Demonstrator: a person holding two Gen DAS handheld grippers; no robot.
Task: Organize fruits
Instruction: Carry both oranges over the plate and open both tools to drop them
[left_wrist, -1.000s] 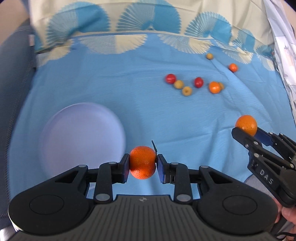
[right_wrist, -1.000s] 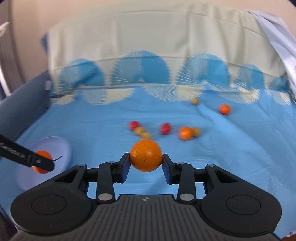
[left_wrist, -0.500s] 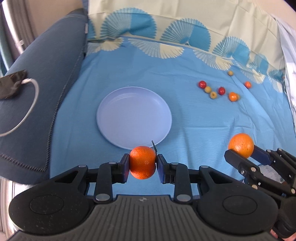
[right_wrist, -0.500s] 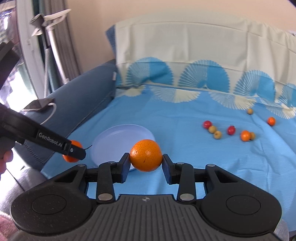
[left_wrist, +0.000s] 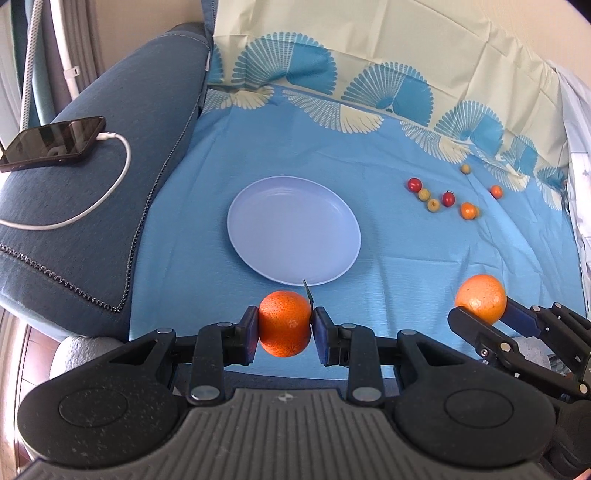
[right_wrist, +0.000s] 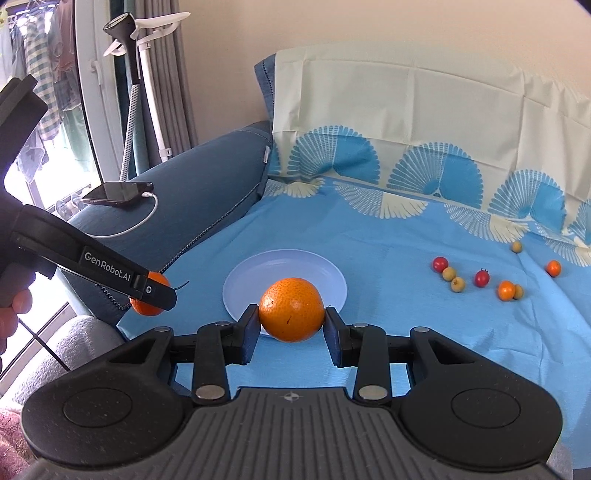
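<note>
Oranges are held by both claws. From the left wrist camera, the deep orange (left_wrist: 284, 324) has a dimpled skin and sits clamped between the two blue pads of the left gripper (left_wrist: 284, 329), exactly in the middle of the claw, with a thin dark stem sticking up at its 1 o'clock side. The pale blue plate (left_wrist: 258, 206) lies on the blue cloth (left_wrist: 406, 258) at 12 o'clock from this fruit, just beyond it. At 3 o'clock the right gripper (left_wrist: 480, 310) comes in from the lower right, tilted upward, and it is closed on a paler orange (left_wrist: 481, 299). Small red, yellow and orange fruits (left_wrist: 448, 198) lie scattered at 2 o'clock, well apart from the plate. A phone (left_wrist: 51, 143) with a white cable rests on the dark blue cushion at 10 o'clock.

From the right wrist camera, the paler orange (right_wrist: 291, 309) is round, bright and finely dotted, pinched between the right gripper (right_wrist: 291, 326) pads at the centre. The plate (right_wrist: 325, 269) is directly behind it at 12 o'clock. At 9 o'clock the left gripper (right_wrist: 157, 295) reaches in from the left, slanting down, gripping its orange (right_wrist: 157, 282), which is partly hidden by the finger. The scattered small fruits (right_wrist: 482, 277) lie at 2 o'clock.
</note>
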